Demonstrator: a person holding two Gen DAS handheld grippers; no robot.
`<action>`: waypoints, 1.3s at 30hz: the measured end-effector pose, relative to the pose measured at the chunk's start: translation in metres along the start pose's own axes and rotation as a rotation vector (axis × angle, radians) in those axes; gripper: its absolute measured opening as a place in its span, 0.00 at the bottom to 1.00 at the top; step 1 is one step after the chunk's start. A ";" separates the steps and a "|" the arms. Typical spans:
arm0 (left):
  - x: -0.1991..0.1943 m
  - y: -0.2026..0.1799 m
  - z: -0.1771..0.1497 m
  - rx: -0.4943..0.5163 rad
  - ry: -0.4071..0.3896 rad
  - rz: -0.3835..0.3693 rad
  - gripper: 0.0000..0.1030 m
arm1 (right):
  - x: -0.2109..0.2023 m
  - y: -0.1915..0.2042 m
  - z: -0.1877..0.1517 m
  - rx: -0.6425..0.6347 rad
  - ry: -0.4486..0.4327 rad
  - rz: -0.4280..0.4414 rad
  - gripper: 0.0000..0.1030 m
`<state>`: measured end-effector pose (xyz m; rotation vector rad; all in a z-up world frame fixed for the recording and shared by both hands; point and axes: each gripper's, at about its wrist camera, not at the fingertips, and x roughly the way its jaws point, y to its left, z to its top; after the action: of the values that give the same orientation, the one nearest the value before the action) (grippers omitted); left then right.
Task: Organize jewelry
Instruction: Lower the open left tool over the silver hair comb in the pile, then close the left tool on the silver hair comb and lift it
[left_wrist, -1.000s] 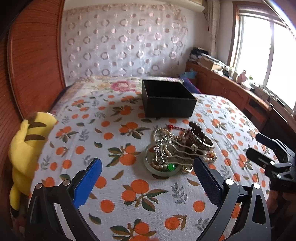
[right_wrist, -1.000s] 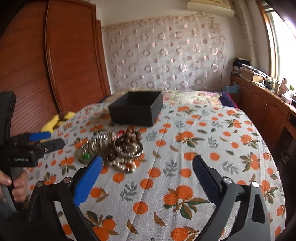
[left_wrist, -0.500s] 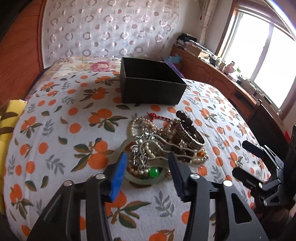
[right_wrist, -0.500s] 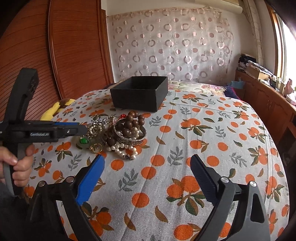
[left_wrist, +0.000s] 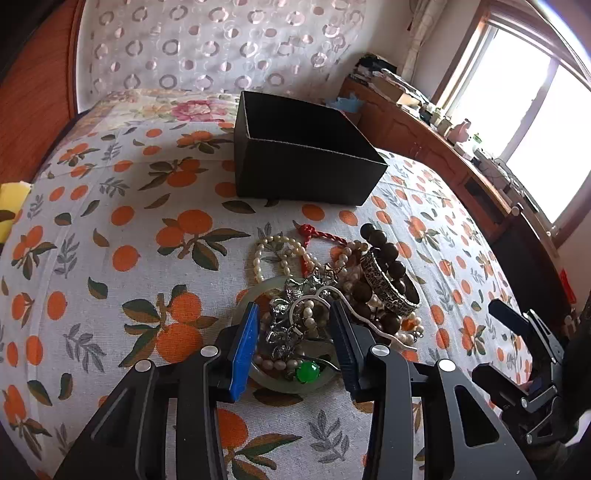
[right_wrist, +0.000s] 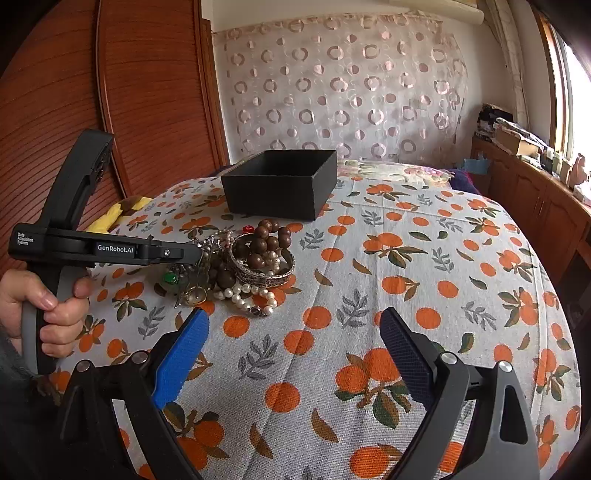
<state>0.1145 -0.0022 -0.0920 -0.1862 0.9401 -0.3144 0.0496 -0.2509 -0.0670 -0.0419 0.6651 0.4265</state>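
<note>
A jewelry pile lies on the orange-print cloth: a silver filigree ornament with pearls on a pale jade bangle, a green stone, a silver cuff, wooden beads and a pearl string. My left gripper has narrowed around the silver ornament, its pads against both sides. In the right wrist view the left gripper reaches into the pile beside the cuff. My right gripper stands open over bare cloth, right of the pile. An open black box sits behind the pile.
A yellow plush toy lies at the bed's left edge by the wooden headboard. A wooden cabinet with clutter runs under the window on the right. A person's hand holds the left gripper's handle.
The left gripper moved forward and down onto the jewelry pile. Its jaws went from wide apart to narrow around the silver ornament. The right gripper hardly moved.
</note>
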 end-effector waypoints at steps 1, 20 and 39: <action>0.000 -0.001 0.000 0.007 0.000 0.004 0.36 | 0.000 0.000 0.000 0.002 0.001 0.002 0.92; -0.038 -0.035 -0.009 0.098 -0.091 -0.027 0.00 | 0.002 -0.004 0.000 0.019 0.009 0.015 0.92; 0.004 -0.006 0.009 0.076 -0.008 -0.051 0.25 | 0.002 -0.004 0.000 0.019 0.007 0.015 0.92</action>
<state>0.1235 -0.0088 -0.0881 -0.1415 0.9151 -0.3961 0.0526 -0.2540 -0.0686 -0.0202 0.6771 0.4348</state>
